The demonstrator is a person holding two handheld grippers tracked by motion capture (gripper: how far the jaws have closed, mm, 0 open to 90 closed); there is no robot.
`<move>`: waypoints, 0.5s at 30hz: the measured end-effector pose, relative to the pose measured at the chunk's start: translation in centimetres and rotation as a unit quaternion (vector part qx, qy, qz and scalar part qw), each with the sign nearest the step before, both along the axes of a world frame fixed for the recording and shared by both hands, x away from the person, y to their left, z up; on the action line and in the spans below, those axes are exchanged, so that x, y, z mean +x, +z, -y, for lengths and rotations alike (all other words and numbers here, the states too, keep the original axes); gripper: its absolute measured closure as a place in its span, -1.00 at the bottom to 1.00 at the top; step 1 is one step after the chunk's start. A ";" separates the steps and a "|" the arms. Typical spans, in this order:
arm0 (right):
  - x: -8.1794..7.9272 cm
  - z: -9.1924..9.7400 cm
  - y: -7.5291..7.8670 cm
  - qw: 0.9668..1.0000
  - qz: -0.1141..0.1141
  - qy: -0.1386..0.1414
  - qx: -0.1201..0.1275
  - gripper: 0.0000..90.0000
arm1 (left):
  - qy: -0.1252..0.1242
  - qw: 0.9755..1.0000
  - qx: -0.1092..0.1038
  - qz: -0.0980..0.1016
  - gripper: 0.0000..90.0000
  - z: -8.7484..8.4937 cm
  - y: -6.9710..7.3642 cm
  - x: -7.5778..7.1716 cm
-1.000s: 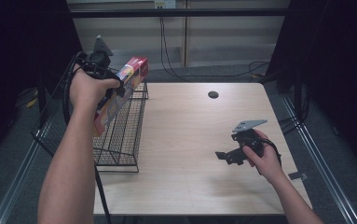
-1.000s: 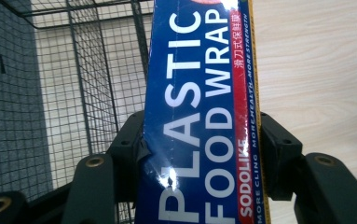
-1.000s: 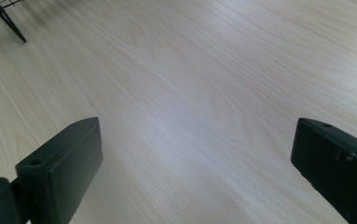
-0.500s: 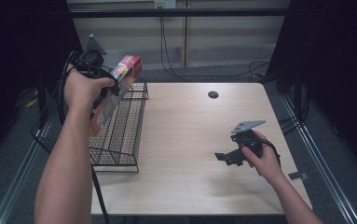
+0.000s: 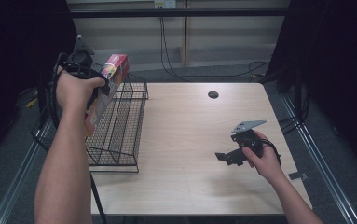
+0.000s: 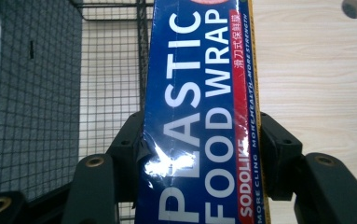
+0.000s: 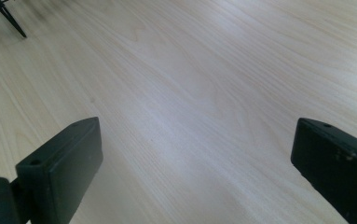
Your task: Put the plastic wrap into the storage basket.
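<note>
1. Dark curtains flanked a pale wooden worktop [image 5: 190,140], with cables trailing along the wall behind it.
2. Up at the far left, the box [image 5: 107,91] of plastic food wrap hung in the air, tilted, over the wire basket [image 5: 120,135].
3. Its blue printed face ran lengthwise between the black fingers [image 6: 129,149] in the left gripper view, and both pads pressed on its long sides.
4. So the left gripper [image 5: 85,74] pinched the box firmly, with the hand raised above the basket's left part.
5. Mesh and worktop showed beneath the box in that view; it touched neither.
6. Judged from this, the pick-up was done and the box was carried; lowering it into the basket and letting go seemed to be left.
7. Nothing could be made out inside the basket, which stood at the worktop's left edge.
8. Well apart, the right gripper [image 5: 234,154] rested low over the worktop's right part, its fingers [image 7: 59,163] spread wide with bare wood between them.
9. A small dark hole [image 5: 213,94] marked the worktop's far side.
</note>
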State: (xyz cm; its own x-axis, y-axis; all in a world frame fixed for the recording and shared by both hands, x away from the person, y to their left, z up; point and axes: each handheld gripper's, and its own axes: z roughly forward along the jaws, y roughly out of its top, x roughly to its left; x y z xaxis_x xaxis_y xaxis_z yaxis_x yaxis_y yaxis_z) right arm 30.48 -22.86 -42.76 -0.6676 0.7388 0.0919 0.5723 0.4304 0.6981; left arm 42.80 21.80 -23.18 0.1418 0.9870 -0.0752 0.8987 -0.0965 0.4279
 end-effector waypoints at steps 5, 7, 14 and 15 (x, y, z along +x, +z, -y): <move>0.0 0.0 0.0 1.000 0.003 -0.003 0.000 -0.96 | 0.015 1.000 0.002 0.000 -0.01 -0.6 -0.3 -0.1; 0.0 0.0 0.0 1.000 0.001 -0.001 0.000 -0.96 | 0.018 1.000 0.002 -0.001 -0.01 -0.9 -0.3 -0.2; 0.0 0.0 0.0 1.000 0.002 -0.002 -0.001 -0.96 | 0.028 1.000 0.004 0.001 -0.02 -1.4 -0.4 -0.4; -0.1 0.0 0.0 1.000 0.002 -0.003 -0.002 -0.96 | 0.029 1.000 0.003 0.000 -0.02 -1.4 -0.5 -0.5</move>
State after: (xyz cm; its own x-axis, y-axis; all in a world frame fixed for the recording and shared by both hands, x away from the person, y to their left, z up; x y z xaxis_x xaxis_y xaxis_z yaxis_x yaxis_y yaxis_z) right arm 30.43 -22.88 -42.72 -0.6635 0.7433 0.0856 0.5718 0.4299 0.6987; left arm 42.31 23.24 -23.64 0.0834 0.9941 -0.0689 0.9031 -0.0462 0.4269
